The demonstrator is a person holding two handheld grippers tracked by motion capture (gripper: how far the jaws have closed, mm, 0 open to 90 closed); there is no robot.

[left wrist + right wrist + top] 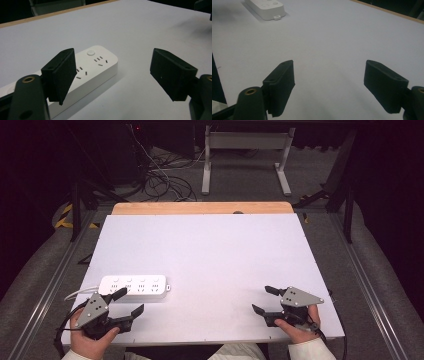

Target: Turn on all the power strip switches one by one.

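High view and both gripper views. A white power strip (133, 286) lay on the white table (210, 255), toward its near left part; no brand name or lettering could be read on it, only socket slots and a round button (90, 52) near one end. Its white cord (80, 292) ran off leftward and was partly hidden behind the left gripper (127, 302). That gripper, jaws spread wide and holding nothing, sat just near of the strip, one jaw overlapping its front edge. The right gripper (264, 300), likewise spread and empty, hovered well to the right of the strip. Both hands were cut off by the bottom edge.
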